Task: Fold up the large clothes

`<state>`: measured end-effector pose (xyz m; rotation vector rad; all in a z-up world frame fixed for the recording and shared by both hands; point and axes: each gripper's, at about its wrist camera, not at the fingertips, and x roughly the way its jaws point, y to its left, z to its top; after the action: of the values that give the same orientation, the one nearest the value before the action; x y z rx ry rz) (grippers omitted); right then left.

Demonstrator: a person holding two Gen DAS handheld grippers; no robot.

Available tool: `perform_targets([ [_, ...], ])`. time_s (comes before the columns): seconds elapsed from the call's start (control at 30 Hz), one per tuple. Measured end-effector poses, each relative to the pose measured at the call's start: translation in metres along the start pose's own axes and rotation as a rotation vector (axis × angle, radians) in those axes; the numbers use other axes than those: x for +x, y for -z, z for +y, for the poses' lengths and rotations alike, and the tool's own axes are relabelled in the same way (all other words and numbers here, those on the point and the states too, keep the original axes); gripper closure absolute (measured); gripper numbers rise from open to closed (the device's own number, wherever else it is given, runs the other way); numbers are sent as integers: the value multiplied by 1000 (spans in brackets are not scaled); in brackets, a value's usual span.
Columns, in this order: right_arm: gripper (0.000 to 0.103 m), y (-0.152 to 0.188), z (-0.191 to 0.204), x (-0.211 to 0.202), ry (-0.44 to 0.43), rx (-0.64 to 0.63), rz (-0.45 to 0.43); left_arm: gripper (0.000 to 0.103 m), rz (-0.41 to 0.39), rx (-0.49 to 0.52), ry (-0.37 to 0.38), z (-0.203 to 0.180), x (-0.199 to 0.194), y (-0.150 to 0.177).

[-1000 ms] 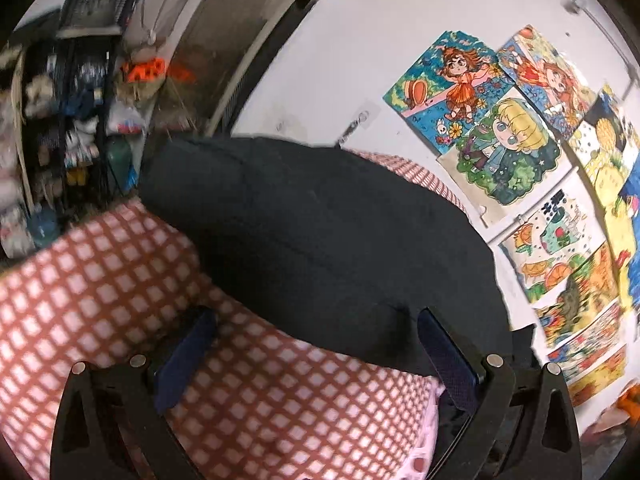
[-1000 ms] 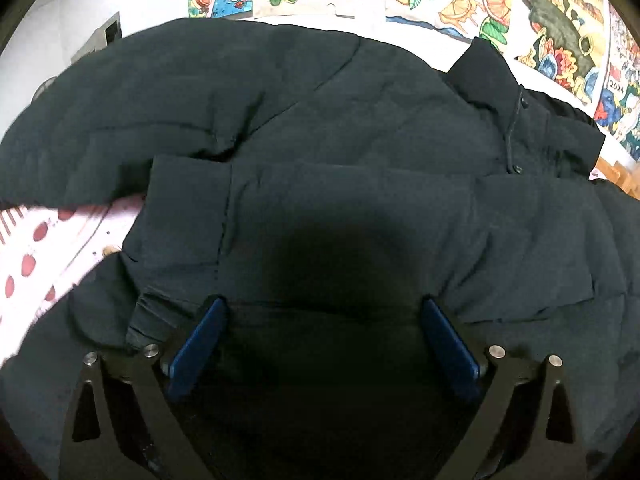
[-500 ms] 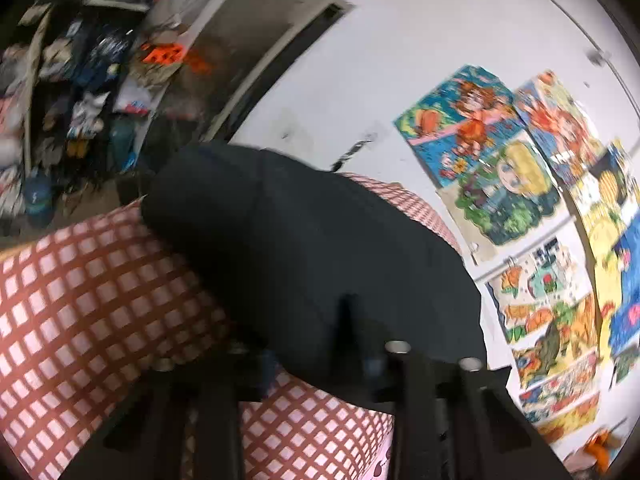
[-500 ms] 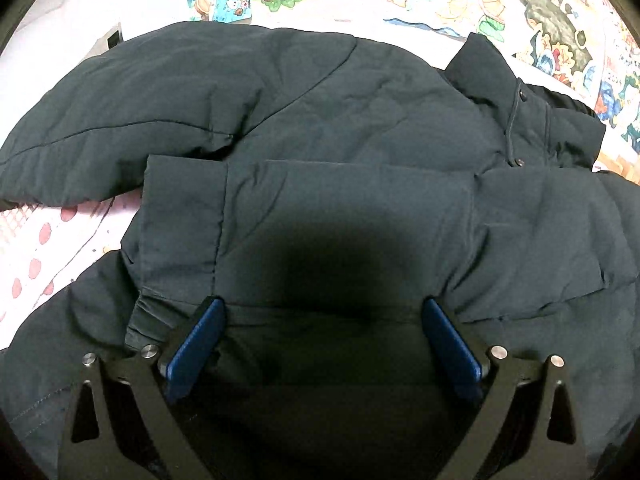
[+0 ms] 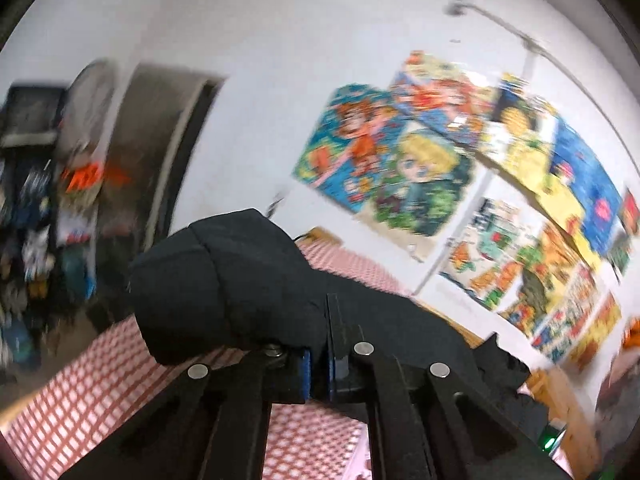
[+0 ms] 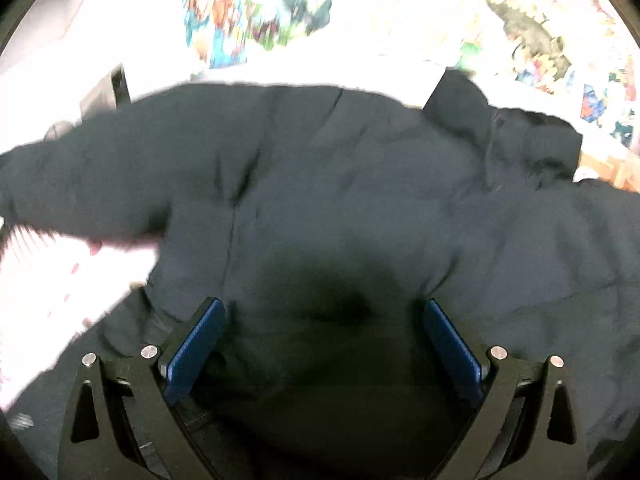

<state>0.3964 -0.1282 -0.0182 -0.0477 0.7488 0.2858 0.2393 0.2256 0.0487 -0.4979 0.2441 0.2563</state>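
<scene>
While my left gripper [image 5: 318,364] has its blue pads pressed together on a fold of the black jacket [image 6: 340,184], my right gripper [image 6: 324,344] hangs over the same garment with its fingers spread wide and nothing pinched between them. The left jaws have just been closing, and the cloth sits between them: what I hold there is the sleeve [image 5: 224,276], a puffy dark tube whose cuff end bulges up and away to the left of my pads, raised off the red-checked bedcover [image 5: 80,392].

From my right side the jacket lies spread across the bed, its long axis running left to right across the view. One sleeve stretches out to the left edge, the collar [image 6: 476,112] stands up at the upper right, and the body fills everything beneath my open fingers. A pale patterned sheet [image 6: 60,280] shows at the lower left of the jacket.

Behind the bed a white wall carries a cluster of bright cartoon posters [image 5: 400,160]; both views are blurred.
</scene>
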Motion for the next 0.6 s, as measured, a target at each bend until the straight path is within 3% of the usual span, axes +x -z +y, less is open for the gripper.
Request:
perform_targets([
  [0.1,5,-22,-14,-33,-21,41,-48,97,-27,83,69,-36,-8,-14],
  [0.3,5,-42,-58,-75,-21,66,-22,97,-33,162,241,-117,-13,-25],
  [0.5,5,-26,-116,-108,60,125,-24,97,36,257,401,-201,-10,0],
  [0.6,5,-14,-141,-119,117,144,-24,97,89,352,419,-244,-7,23],
])
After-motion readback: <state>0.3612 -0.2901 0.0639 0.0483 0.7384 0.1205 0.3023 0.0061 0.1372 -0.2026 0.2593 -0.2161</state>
